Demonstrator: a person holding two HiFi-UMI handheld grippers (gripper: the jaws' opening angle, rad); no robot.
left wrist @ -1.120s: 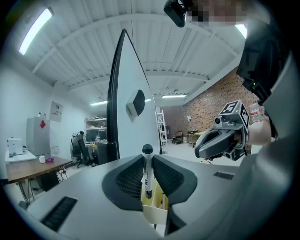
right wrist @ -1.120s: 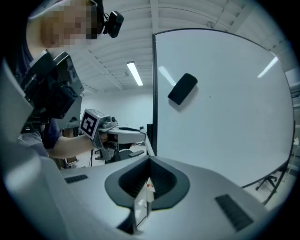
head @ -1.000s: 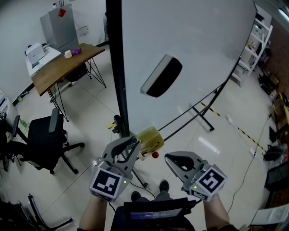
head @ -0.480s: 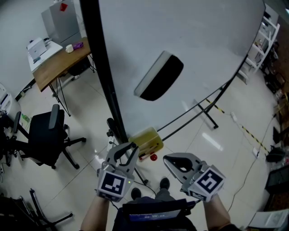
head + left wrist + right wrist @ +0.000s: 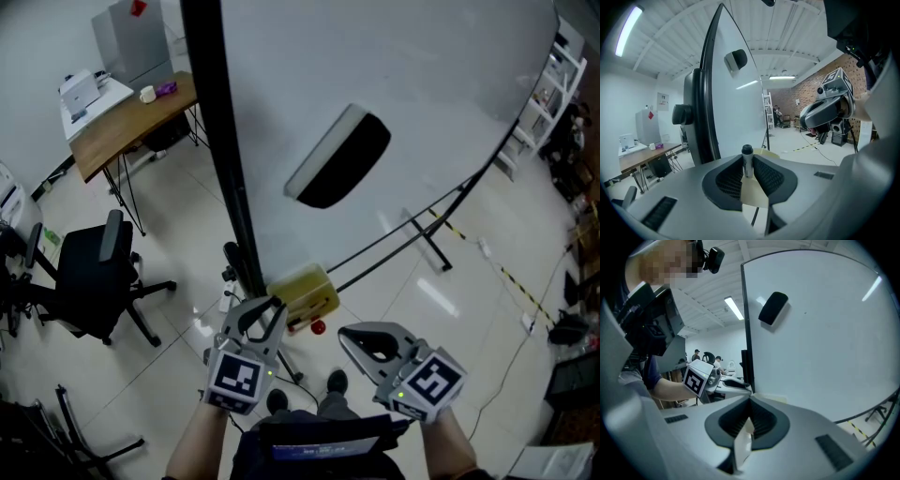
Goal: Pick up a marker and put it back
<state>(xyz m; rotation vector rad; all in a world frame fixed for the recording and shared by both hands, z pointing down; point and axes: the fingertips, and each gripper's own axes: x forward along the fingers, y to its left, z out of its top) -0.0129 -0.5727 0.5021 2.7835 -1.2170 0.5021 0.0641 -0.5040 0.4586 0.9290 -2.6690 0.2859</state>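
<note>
Marker [image 5: 747,165] with a pale barrel and black cap, standing upright, pinched between the ribbed pads of the left tongs [image 5: 748,158] — jaws narrow around it. Yellow holder [image 5: 305,292] sits just beyond those tips. Right tongs [image 5: 750,401], alongside, have their jaws closed tip to tip.

From where I steer, the whiteboard [image 5: 412,84] fills the middle and right ahead, with its stand post [image 5: 217,159] along its left edge. An eraser [image 5: 339,169] sits on the board's face, above a small box [image 5: 305,292] at the board's lower edge. My left tongs [image 5: 267,309] are just beside that box, with a marker [image 5: 747,161] upright between the jaws. My right tongs [image 5: 345,335] lie to their right, apart from them. Left of the post stands a tabletop [image 5: 117,131], with a chair [image 5: 89,286] nearer me. A shelf unit [image 5: 542,98] stands past the board's right edge.
</note>
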